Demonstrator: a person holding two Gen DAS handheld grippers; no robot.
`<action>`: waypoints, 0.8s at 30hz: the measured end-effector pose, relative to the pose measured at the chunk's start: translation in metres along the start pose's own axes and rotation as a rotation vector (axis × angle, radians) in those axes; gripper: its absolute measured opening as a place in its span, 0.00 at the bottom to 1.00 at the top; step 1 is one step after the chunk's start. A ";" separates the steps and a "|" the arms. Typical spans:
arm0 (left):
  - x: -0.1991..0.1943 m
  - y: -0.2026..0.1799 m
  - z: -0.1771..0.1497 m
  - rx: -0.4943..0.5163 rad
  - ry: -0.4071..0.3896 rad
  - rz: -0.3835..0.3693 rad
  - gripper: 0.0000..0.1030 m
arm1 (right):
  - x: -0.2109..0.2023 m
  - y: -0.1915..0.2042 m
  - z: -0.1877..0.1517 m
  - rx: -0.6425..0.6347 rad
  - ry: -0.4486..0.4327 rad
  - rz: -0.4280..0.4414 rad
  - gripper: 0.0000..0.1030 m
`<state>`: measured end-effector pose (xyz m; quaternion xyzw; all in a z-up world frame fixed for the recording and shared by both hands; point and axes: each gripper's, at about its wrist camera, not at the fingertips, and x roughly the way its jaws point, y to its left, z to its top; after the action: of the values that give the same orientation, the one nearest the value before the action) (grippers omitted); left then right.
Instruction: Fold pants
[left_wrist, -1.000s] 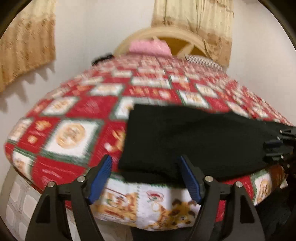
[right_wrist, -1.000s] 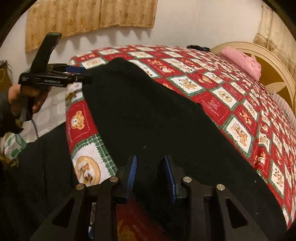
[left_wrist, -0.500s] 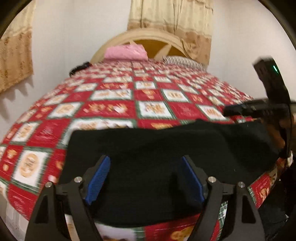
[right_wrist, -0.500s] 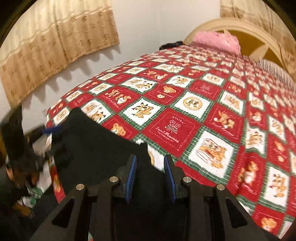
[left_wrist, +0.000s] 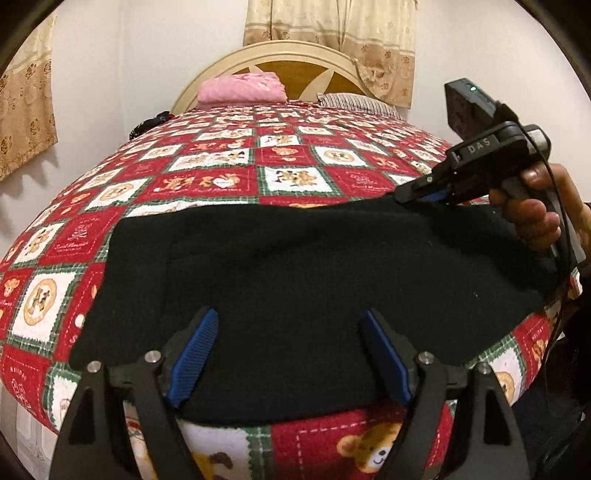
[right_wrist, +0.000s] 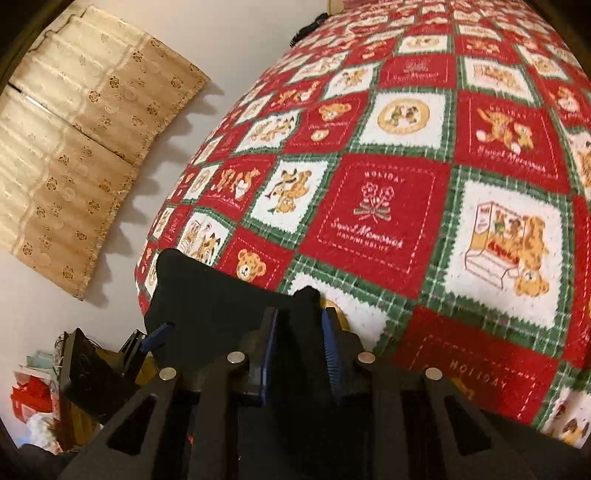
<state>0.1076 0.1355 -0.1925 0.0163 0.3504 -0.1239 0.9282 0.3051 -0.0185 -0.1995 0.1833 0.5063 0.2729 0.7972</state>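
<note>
Black pants (left_wrist: 314, 280) lie spread across the near edge of the bed. My left gripper (left_wrist: 290, 356) hovers open over their near middle, blue pads wide apart and nothing pinched. My right gripper (left_wrist: 424, 192), held by a hand, sits at the pants' far right corner. In the right wrist view the right gripper (right_wrist: 299, 347) has a ridge of the black pants (right_wrist: 207, 302) bunched between its pads; its jaws are closing on that cloth. The left gripper (right_wrist: 147, 338) shows at the lower left, beside the pants' other end.
A red, white and green teddy-bear quilt (left_wrist: 229, 181) covers the bed. A pink folded cloth (left_wrist: 242, 88) and a striped pillow (left_wrist: 354, 103) lie by the cream headboard (left_wrist: 295, 55). Beige curtains (right_wrist: 74, 147) hang on the wall. Clutter (right_wrist: 33, 398) sits on the floor.
My right gripper swung from the pants' near edge to their far right corner and rolled, jaws narrowing on the cloth. The left gripper shifted right, squarely over the pants, its jaws slightly wider.
</note>
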 end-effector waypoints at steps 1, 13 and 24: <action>0.000 0.000 0.000 0.000 -0.001 0.001 0.81 | 0.003 -0.004 0.002 0.026 0.010 0.010 0.25; -0.001 0.000 -0.002 -0.005 -0.010 -0.002 0.82 | -0.032 0.015 0.007 0.038 -0.160 0.108 0.03; 0.000 0.000 -0.001 -0.010 -0.008 0.001 0.82 | 0.003 -0.017 0.010 0.082 -0.146 -0.046 0.03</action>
<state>0.1069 0.1351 -0.1933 0.0116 0.3475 -0.1217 0.9297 0.3195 -0.0299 -0.2074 0.2234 0.4618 0.2194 0.8299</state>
